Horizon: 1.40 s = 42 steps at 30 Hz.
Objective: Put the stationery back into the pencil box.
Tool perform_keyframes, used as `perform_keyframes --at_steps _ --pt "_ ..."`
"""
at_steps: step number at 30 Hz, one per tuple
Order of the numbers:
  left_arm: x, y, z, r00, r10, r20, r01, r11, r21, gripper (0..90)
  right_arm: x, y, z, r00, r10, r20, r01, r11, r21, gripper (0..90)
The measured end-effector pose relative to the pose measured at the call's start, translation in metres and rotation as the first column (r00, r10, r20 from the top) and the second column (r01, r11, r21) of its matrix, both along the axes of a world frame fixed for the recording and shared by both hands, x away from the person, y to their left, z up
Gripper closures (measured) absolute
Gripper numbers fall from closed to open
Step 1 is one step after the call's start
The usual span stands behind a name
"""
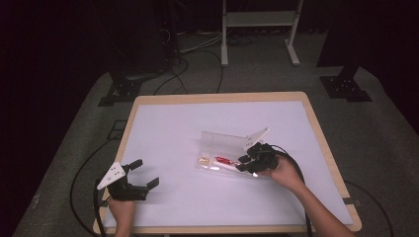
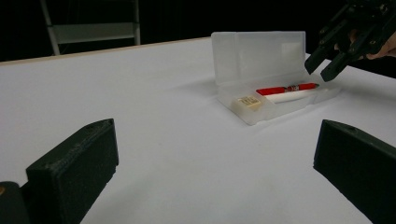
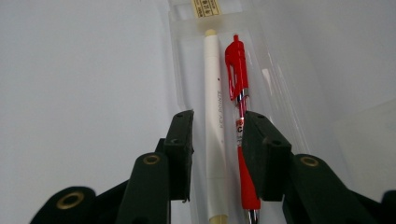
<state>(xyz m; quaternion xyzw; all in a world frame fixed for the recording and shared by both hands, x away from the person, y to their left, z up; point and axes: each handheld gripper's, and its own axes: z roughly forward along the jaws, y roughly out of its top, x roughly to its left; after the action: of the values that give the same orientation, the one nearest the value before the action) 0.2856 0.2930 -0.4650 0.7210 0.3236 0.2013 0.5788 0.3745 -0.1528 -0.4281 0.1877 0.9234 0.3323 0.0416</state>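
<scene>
Pencil case [image 1: 225, 154]: a clear plastic box, the landmark for everything below. It lies open on the white table [image 1: 173, 128], right of the table's middle, with its lid [image 1: 228, 139] standing up along its far side.

White pen [image 3: 216, 116]: inside the case, lying lengthwise in the long compartment, side by side with the red pen and just about touching it.

Red pen [image 3: 239, 93]: inside the case too, on the lid side of the white pen, its clip end towards the eraser's end.

Eraser [image 2: 248, 101]: a small pale block with a printed label, in the short compartment at the case's left end as you see it in the high view (the lettering is too small to read).

Your right gripper [image 1: 249, 163]: at the right end of the case, pointing along it, over the two pens. Its jaws stand partly apart and are released. In the right gripper view both pens run through the gap; the left pad has clear space to the white pen, and the right pad sits right at the red pen's barrel (whether it touches I cannot tell). Neither pen is pinched.

Your left gripper [image 1: 141, 173]: well apart from the case, off to its left and nearer your edge of the table, aimed towards it. Its jaws are spread wide with bare table between them, grasping nothing.
</scene>
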Motion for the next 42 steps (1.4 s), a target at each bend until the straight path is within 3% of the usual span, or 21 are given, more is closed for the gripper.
perform_keyframes --at_steps 18,32,42 --pt "0.000 0.000 0.000 1.0000 0.007 -0.004 -0.007 0.9999 0.009 0.0 -0.005 -0.020 0.001 0.9987 -0.046 -0.022 0.047 0.9982 0.038 57.8" --pt "-0.002 -0.002 0.000 1.0000 -0.005 -0.001 0.005 0.9998 0.017 0.0 -0.008 -0.022 -0.001 0.9986 -0.045 -0.027 0.047 0.9976 0.051 56.3" --pt "-0.001 -0.001 0.000 1.0000 -0.001 -0.003 0.001 0.9998 0.018 0.0 -0.013 -0.036 -0.004 0.9973 -0.067 -0.030 0.070 0.9948 0.074 53.0"
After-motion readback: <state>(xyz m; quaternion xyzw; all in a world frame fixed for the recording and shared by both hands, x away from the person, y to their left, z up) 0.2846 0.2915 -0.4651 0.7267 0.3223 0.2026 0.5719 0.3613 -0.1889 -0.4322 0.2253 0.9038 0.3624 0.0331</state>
